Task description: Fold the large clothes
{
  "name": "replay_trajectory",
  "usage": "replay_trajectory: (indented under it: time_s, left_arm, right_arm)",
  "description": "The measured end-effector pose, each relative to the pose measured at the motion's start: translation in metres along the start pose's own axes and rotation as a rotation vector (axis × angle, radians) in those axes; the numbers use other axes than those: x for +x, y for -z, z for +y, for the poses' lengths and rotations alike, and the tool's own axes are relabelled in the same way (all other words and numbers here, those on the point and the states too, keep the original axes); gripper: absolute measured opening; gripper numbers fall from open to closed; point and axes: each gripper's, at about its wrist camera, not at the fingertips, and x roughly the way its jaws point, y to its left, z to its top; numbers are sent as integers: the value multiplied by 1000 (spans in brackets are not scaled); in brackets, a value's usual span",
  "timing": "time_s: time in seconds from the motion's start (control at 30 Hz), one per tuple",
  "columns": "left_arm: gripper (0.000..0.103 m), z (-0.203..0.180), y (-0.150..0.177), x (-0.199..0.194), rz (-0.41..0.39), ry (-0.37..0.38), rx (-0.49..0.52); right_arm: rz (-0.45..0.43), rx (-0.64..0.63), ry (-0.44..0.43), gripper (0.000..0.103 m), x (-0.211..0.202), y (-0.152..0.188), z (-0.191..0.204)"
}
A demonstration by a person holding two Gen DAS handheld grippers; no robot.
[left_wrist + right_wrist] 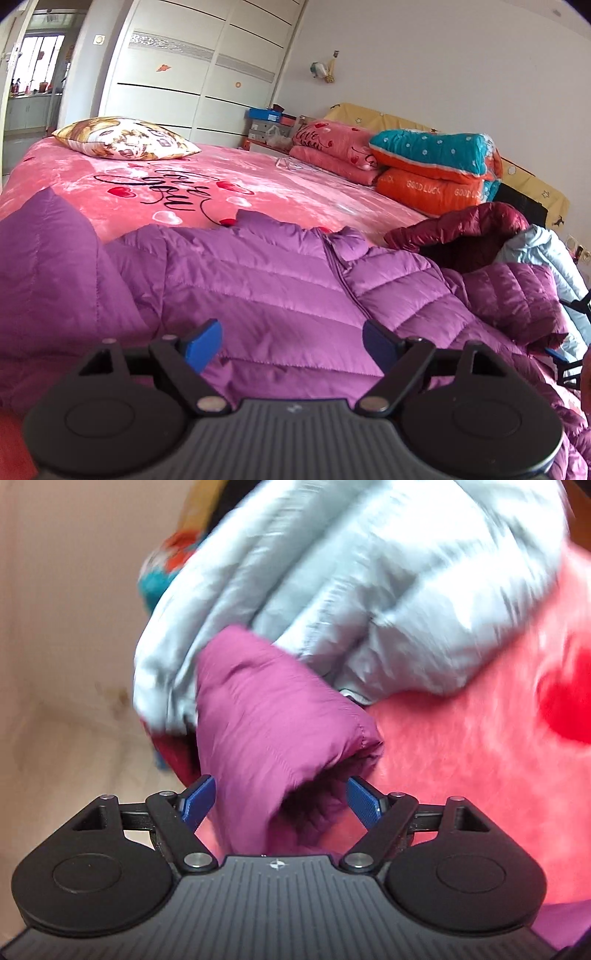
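Left wrist view: purple jacket (258,280) spread across pink blanket (258,184), left gripper (291,341) hovering over it with jaws wide apart, gripping nothing. Right wrist view, blurred: purple sleeve (273,716) lying between spread blue fingers (364,803) of right gripper (282,801), not pinched; pale blue jacket (332,572) bunched just behind.

Purple quilted jacket (258,280); pink heart-printed blanket (258,177); pale-blue coat (332,572).
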Motion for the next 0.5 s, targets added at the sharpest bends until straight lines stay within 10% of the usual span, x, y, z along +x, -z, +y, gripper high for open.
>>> replay_trajectory:
  time_s: [0.2,0.3,0.5]
  left_arm:
    - [83,6,-2,0,-4,-3,-23]
    - [83,9,-2,0,-7,-10,-39]
    - [83,22,-8,-7,-45,-29,-94]
  right_arm:
    - [-73,166,-50,95,18,-15,-9]
    - [-92,151,-46,44,20,-18,0]
    - [-142,-125,41,19,23,-12,56]
